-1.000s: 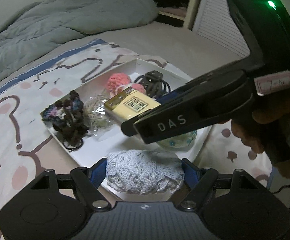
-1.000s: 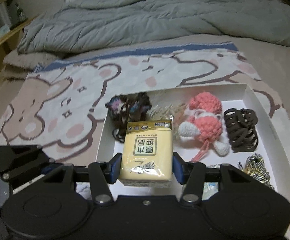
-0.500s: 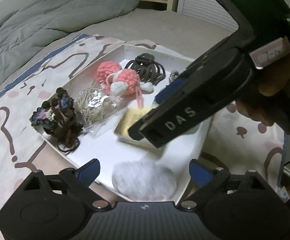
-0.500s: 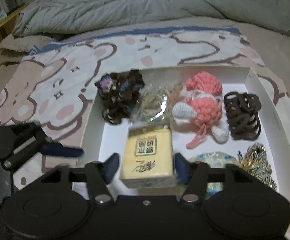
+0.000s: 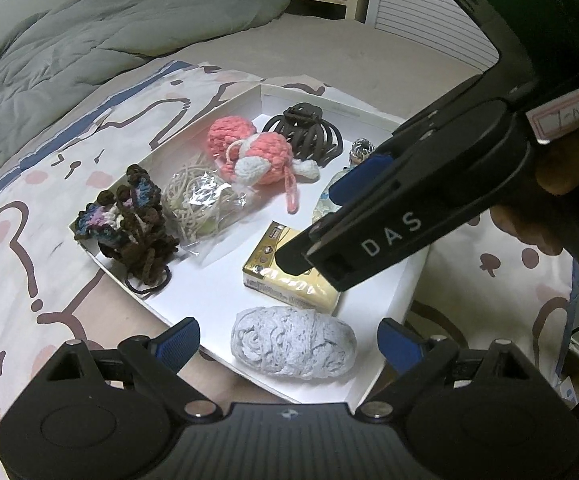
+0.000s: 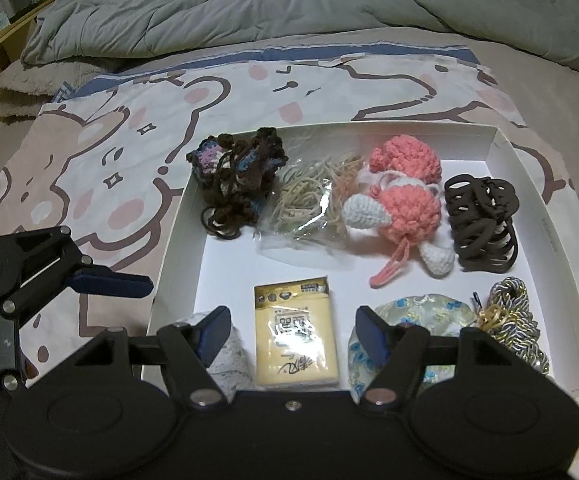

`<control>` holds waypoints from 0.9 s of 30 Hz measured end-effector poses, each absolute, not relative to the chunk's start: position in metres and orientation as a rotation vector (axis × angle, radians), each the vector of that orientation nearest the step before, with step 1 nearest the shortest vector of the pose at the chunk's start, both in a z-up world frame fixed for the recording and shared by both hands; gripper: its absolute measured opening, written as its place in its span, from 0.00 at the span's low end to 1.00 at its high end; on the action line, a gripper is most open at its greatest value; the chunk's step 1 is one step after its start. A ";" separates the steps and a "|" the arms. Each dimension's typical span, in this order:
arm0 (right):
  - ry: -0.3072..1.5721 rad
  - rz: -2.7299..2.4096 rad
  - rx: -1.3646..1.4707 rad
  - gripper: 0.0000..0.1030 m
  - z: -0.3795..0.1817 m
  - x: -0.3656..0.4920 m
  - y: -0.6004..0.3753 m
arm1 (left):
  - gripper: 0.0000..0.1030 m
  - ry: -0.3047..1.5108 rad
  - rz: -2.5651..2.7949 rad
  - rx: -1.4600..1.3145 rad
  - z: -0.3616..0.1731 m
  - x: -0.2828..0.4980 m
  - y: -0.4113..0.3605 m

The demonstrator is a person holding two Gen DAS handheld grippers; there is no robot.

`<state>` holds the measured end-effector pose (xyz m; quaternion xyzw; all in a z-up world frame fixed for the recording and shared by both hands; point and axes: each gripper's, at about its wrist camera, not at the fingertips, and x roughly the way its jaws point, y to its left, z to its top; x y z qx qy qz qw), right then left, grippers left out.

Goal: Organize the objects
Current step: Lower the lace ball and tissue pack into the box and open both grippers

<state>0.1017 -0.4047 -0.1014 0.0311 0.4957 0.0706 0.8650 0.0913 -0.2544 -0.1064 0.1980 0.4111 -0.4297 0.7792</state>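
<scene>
Here the right gripper (image 6: pixel 291 330) stands open astride the tissue pack (image 6: pixel 295 338), pads clear; the left gripper (image 5: pixel 287 342) gapes around the grey yarn ball (image 5: pixel 293 342). The right gripper's body hides the tray's (image 5: pixel 403 280) far items.

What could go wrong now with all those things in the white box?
The yellow tissue pack lies between the right claw's open fingers, so pulling back carelessly might drag it. The grey knitted bundle sits near the white box's edge and might get nudged over by the left claw. The two claws are close and may bump.
</scene>
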 end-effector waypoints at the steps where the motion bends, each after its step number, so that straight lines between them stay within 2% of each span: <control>1: 1.036 0.146 0.067 0.68 -0.100 0.101 -0.405 | 0.92 0.888 -0.928 0.427 -0.106 0.091 -0.254; 13: 0.979 0.114 0.095 0.68 -0.081 0.092 -0.406 | 0.92 0.860 -0.908 0.391 -0.085 0.083 -0.242; 18: 0.931 0.096 0.089 0.73 -0.064 0.081 -0.403 | 0.92 0.810 -0.898 0.355 -0.061 0.080 -0.230; 27: 0.857 0.060 0.081 0.83 -0.030 0.059 -0.397 | 0.99 0.761 -0.785 0.270 -0.025 0.070 -0.204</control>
